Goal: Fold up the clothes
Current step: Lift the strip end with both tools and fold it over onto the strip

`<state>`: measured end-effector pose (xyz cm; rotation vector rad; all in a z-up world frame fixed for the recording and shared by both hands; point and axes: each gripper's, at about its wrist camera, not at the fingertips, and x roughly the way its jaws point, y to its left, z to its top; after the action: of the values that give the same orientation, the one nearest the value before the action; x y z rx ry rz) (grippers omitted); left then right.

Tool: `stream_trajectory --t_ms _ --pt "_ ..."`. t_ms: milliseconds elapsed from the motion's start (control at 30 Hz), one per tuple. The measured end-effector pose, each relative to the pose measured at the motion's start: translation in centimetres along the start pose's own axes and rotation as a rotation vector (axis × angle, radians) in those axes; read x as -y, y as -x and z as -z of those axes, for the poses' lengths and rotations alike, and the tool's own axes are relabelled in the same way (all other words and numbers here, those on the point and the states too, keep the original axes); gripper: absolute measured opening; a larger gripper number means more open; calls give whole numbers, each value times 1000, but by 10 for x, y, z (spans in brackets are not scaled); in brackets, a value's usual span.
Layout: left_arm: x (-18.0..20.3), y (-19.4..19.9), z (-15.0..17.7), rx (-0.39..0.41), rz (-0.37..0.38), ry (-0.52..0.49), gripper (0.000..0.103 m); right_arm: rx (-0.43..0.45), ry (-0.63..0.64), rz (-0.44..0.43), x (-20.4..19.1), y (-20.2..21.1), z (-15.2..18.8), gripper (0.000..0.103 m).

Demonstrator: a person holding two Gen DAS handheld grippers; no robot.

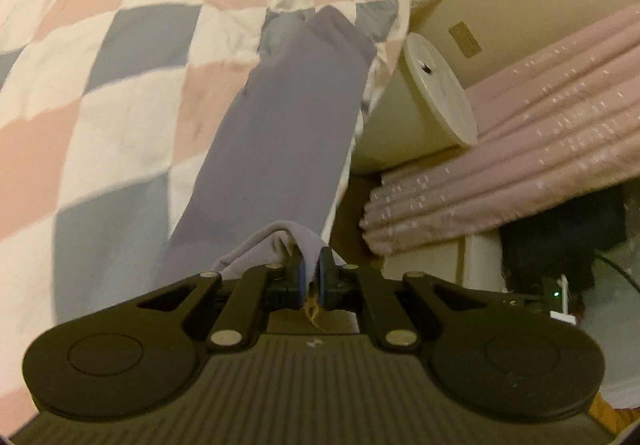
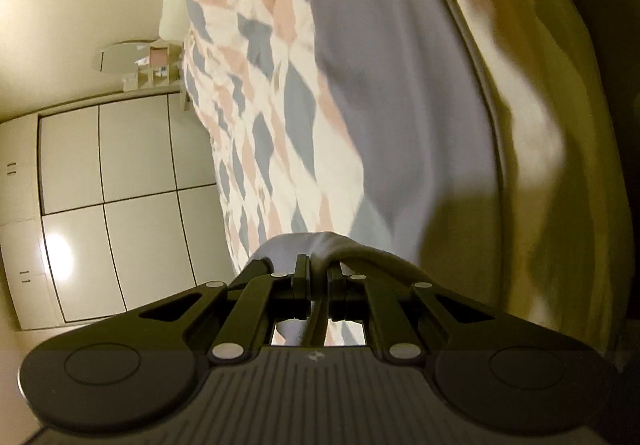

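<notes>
Through the left wrist view, the left gripper (image 1: 309,269) had pinched an edge of the lavender garment (image 1: 280,117), which stretched ahead of it over the checkered quilt (image 1: 100,45), likely so the cloth stayed taut. A white bin (image 1: 436,93) stood off to its right.

Through the right wrist view, the right gripper (image 2: 319,269) had clamped another edge of the garment (image 2: 380,85), which ran ahead of it, presumably spreading it for a fold.

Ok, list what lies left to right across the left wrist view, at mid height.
Checkered quilt → lavender garment held in the left gripper → white round bin → pink curtain.
</notes>
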<state>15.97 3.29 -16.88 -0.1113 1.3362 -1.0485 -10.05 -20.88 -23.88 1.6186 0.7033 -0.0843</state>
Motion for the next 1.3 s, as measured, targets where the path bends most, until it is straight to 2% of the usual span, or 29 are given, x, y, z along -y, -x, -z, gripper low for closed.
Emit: stream_trajectory --t_ms 167,300,467,633,733,800,867,933,1000,1133,1200,1300 --pt "22 -67 -64 -14 -50 54 4 -35 -45 42 -11 -5 -107 8" --pt "35 -122 -109 -30 -87 94 4 -35 -93 58 -12 -14 -170 8" --pt "42 -170 -156 -56 -105 101 4 -11 -160 60 -6 -25 -226 8" --pt "48 -207 -202 -61 -88 72 4 37 -200 57 -6 -38 -267 8" --pt "46 -238 -223 -97 -117 60 4 63 -235 78 4 -45 -288 8" --pt "42 -257 -230 -122 -157 66 7 68 -250 88 9 -48 -300 17" --pt "36 -266 -235 -120 -174 84 12 64 -253 91 11 -50 -311 20" --pt "31 -269 -237 -105 -183 107 21 61 -256 94 12 -52 -322 32" --pt "30 -264 -238 -78 -202 121 25 57 -259 97 14 -53 -332 36" --pt "29 -243 -228 -1 -235 161 28 50 -263 102 16 -57 -354 43" --pt "28 -235 -216 13 -259 187 28 51 -205 110 7 -49 -366 44" --pt "31 -225 -191 16 -280 214 27 8 -18 194 -16 -45 -381 44"
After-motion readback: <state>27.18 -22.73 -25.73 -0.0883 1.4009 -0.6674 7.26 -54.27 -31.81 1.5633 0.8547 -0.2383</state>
